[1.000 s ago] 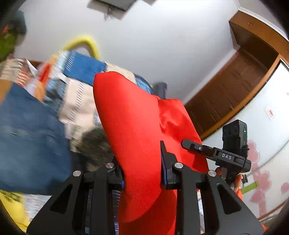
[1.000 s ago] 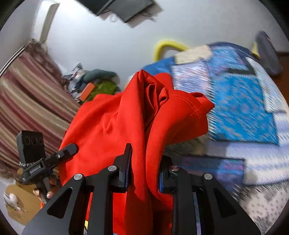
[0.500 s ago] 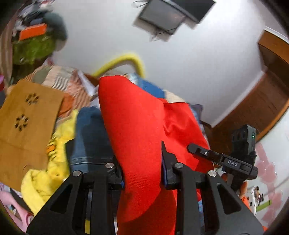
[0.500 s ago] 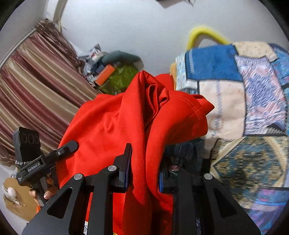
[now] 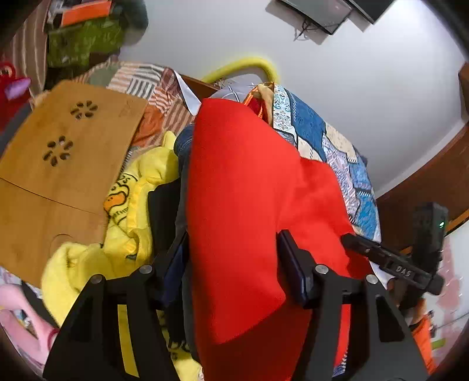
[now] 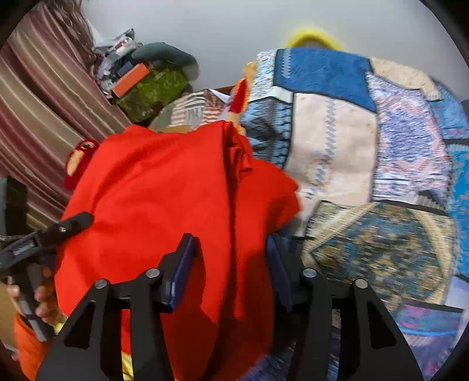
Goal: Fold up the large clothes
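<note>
Claws both clamped on the large bright-red fabric garment (image 5: 243, 205): left claw (image 5: 234, 263) and right claw (image 6: 228, 263) hold it bunched above the patchwork-quilted bed (image 6: 381, 175), so spreading it flat appears to come next.

We cannot see past the red garment (image 5: 249, 205), which fills the middle of both views and covers most of the jeans (image 5: 182, 140) behind it. In the left wrist view the wooden board (image 5: 58, 164) hides part of the yellow clothes (image 5: 132, 205), and the wall screen (image 5: 322, 11) is cut off at the top edge. In the right wrist view the patchwork quilt (image 6: 381, 175) is smeared with blur, its right side cut off.
</note>
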